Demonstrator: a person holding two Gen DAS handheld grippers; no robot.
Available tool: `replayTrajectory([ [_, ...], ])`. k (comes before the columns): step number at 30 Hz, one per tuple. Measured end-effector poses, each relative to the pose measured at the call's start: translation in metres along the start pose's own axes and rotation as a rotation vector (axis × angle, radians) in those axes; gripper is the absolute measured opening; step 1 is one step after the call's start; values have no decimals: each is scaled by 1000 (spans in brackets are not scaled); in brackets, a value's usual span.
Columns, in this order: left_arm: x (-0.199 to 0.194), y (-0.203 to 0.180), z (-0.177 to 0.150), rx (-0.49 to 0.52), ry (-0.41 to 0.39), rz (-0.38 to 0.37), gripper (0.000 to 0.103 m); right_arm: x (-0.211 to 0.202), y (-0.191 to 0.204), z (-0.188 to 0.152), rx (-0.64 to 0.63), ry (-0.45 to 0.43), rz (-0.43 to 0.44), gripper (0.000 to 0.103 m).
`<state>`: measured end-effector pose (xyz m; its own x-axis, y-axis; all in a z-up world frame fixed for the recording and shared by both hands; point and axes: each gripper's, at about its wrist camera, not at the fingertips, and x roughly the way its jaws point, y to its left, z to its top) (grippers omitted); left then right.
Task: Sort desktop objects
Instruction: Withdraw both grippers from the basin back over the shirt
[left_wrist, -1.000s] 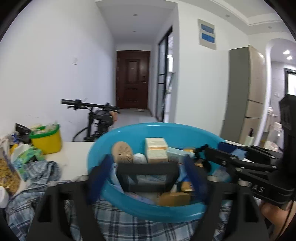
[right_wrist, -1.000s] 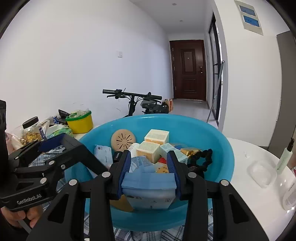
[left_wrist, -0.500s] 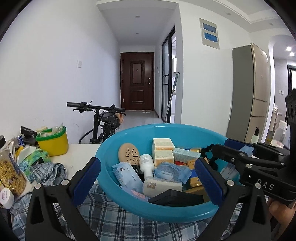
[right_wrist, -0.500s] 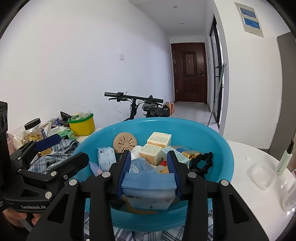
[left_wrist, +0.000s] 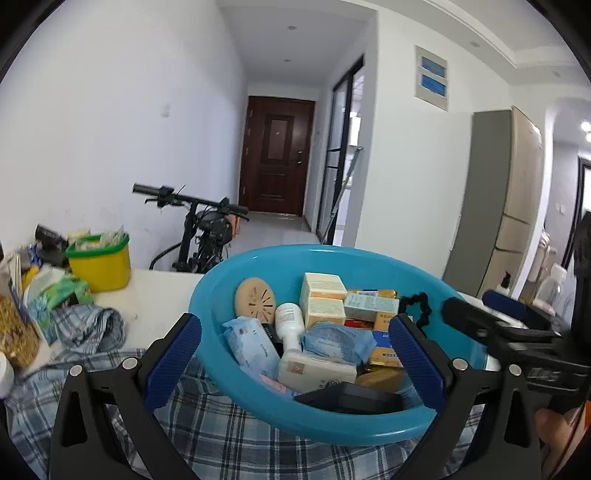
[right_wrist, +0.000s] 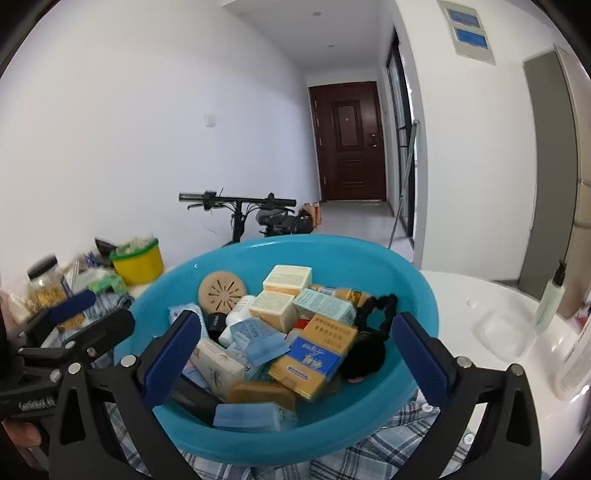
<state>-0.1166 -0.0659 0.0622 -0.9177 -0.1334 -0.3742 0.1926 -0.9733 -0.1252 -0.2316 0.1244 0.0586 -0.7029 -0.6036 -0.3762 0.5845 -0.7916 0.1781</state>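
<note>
White walls and a hallway ending in a dark door (left_wrist: 276, 155) fill the background of the left wrist view, with a bicycle (left_wrist: 199, 229) parked against the wall. On the white table (left_wrist: 162, 295) sits a blue basin (left_wrist: 332, 417) resting on a plaid cloth (left_wrist: 229, 439). The basin holds small boxes, a white bottle (left_wrist: 290, 325), a round tan disc (left_wrist: 255, 298) and a black hair tie (left_wrist: 417, 308). The left gripper (left_wrist: 293, 363) hangs in front of the basin with its fingers spread wide and nothing between the pads. A yellow tub (left_wrist: 99, 260) with a green rim stands at the far left of the table. The right gripper (left_wrist: 517, 332) shows at the right edge.

Right wrist view: the same hallway, door (right_wrist: 351, 140) and bicycle (right_wrist: 251, 214) lie behind the basin (right_wrist: 295, 439). The right gripper (right_wrist: 295, 360) is opening, its fingers apart over the near rim and touching none of the contents. A yellow and blue box (right_wrist: 314, 354) lies between them inside the basin, free of the pads. A pump bottle (right_wrist: 552, 295) stands on the table (right_wrist: 461, 295) at right, beside a clear plastic lid (right_wrist: 504, 332). The left gripper (right_wrist: 74, 321) appears at left.
</note>
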Motion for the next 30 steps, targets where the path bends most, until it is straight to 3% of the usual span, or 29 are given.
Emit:
replayTrajectory([
  [8,1,-4,-2,11,15,9,103,-2,11,-1,-52,-18,-26,103],
  [30,-1,-15,-4,33,50,-36,103,-10,-3,-1,-13,-23,-10,103],
])
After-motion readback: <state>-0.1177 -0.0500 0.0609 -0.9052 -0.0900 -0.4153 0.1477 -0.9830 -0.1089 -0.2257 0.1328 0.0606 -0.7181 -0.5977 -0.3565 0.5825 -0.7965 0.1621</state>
